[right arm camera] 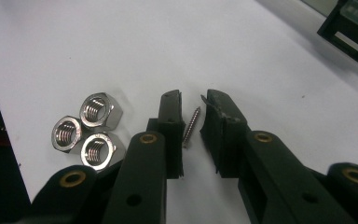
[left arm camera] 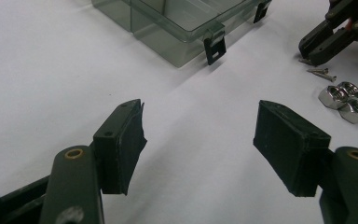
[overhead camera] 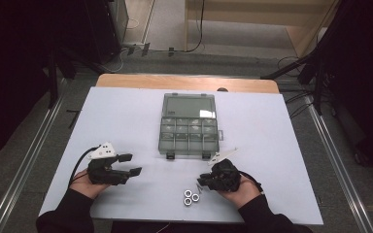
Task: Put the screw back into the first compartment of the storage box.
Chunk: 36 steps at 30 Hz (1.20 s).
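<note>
A small screw (right arm camera: 192, 126) lies on the white tabletop (overhead camera: 126, 111) between the jaws of my right gripper (right arm camera: 191, 98). The jaws stand a narrow gap apart, and the pads do not press on the screw. Three shiny hex nuts (right arm camera: 87, 128) sit clustered just left of that gripper; in the high view the nuts (overhead camera: 190, 197) lie near the table's front edge, beside the right gripper (overhead camera: 201, 181). My left gripper (overhead camera: 132, 164) rests at the front left, its jaws wide apart with nothing between them (left arm camera: 200, 135).
A clear grey compartment box (overhead camera: 189, 126) sits in the middle of the table with its lid open and two black latches (left arm camera: 214, 46) facing me. A second small screw (left arm camera: 321, 72) lies near the nuts (left arm camera: 345, 100). Bare white surface surrounds the left gripper.
</note>
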Each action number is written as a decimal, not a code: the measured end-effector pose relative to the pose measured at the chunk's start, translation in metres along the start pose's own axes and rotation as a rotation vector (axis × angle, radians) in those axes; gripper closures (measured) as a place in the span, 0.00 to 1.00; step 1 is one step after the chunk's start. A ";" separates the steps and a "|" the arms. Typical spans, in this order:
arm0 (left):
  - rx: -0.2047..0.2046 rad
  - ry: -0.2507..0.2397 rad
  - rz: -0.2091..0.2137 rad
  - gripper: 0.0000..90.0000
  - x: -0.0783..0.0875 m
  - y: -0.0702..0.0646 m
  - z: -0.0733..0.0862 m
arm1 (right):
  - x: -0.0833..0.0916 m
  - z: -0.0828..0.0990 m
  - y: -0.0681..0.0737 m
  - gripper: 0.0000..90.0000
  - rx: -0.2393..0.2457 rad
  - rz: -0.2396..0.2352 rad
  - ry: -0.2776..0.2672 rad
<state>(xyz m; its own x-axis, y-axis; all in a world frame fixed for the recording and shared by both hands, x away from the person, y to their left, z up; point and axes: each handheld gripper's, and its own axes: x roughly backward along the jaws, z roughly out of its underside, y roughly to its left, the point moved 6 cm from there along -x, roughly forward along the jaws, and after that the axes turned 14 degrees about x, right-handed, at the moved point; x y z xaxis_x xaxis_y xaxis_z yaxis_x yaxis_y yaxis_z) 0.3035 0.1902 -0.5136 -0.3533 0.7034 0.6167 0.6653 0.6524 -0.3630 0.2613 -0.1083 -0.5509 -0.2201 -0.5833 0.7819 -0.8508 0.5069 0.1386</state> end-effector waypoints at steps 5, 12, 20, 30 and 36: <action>0.000 0.000 -0.002 0.36 0.000 0.000 0.000 | -0.001 0.000 0.001 0.90 0.016 0.013 0.010; -0.001 -0.001 -0.002 0.36 0.000 0.000 0.000 | -0.001 0.000 0.000 0.98 0.018 0.030 0.022; 0.000 0.001 -0.003 0.36 0.000 0.000 0.000 | -0.001 -0.001 -0.002 0.98 0.009 0.008 0.023; 0.004 0.000 -0.001 0.36 0.001 0.001 0.001 | 0.003 -0.004 -0.003 0.98 -0.010 0.000 0.021; 0.007 -0.002 -0.001 0.36 0.000 0.001 0.000 | 0.010 -0.008 -0.006 0.98 -0.023 0.002 0.003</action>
<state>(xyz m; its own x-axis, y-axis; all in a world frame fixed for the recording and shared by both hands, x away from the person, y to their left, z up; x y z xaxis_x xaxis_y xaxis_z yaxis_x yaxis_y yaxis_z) 0.3038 0.1913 -0.5140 -0.3552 0.7033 0.6158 0.6605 0.6550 -0.3670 0.2680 -0.1126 -0.5389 -0.2204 -0.5802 0.7841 -0.8391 0.5227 0.1509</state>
